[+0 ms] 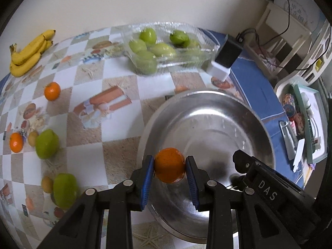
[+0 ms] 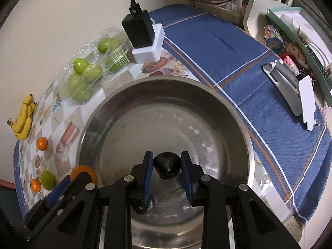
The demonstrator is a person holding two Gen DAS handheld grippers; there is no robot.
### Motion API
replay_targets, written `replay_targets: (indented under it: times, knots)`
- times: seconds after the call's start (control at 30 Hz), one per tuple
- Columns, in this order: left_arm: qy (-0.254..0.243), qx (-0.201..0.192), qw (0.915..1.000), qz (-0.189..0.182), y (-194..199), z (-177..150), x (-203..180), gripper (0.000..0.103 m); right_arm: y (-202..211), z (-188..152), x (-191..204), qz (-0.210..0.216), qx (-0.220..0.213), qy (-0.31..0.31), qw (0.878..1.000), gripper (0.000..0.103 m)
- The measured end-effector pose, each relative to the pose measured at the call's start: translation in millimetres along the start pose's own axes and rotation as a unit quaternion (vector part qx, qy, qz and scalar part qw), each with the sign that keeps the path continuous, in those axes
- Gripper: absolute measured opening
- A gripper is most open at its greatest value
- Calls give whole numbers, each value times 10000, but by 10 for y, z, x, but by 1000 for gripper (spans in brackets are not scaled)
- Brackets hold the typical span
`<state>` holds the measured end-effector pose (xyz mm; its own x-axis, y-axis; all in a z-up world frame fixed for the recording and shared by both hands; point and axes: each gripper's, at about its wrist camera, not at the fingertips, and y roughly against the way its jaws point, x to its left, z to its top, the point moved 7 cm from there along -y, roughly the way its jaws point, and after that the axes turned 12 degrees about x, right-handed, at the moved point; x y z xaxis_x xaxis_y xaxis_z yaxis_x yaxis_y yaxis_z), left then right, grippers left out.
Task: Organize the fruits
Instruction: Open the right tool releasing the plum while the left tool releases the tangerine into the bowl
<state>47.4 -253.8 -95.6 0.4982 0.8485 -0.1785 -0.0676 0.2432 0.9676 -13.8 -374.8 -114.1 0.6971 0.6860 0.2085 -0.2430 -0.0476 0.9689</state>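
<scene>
Two grippers work over a large stainless steel bowl (image 1: 207,108) that sits where the checkered picture-print tablecloth (image 1: 116,124) meets a blue cloth (image 2: 217,47). The left gripper (image 1: 169,166) has its blue pads pressed against both sides of an orange (image 1: 170,165), holding it above the bowl's near-left rim. The right gripper (image 2: 167,165) is closed on a black knob (image 2: 167,165), which appears to top a glass lid seen below it inside the bowl, though the lid's outline is hard to make out. From the right wrist view, the held orange (image 2: 84,171) peeks out at the bowl's left edge behind the other gripper's fingers. Loose fruit lies on the tablecloth to the left: two more oranges (image 1: 52,91) (image 1: 16,142), two green mangoes (image 1: 46,144) (image 1: 64,189), each with a small yellowish-brown fruit (image 1: 33,138) just beside it, and a bunch of bananas (image 1: 30,53) at the far edge. Beyond the bowl, a clear plastic clamshell (image 1: 166,45) holds several green fruits, and a black adapter plugged into a white block (image 1: 225,60) stands near it.
</scene>
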Motion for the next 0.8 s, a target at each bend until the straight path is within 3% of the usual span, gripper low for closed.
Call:
replay_targets:
  times: [0.43,0.6,0.8]
  knots:
    - [-139,227,9996,9,-172,-70,-57,36,-117,1,-36,-69,102,-64,9999,29]
    - [-97,186,9998,-53,-121,-43,-51,36,-71,5,-42,-32,31,-114,9999,42]
    - [-54,81,9998,-166,17,-7,-57,44,116,31,-27,-15,-233,-107,9997,42]
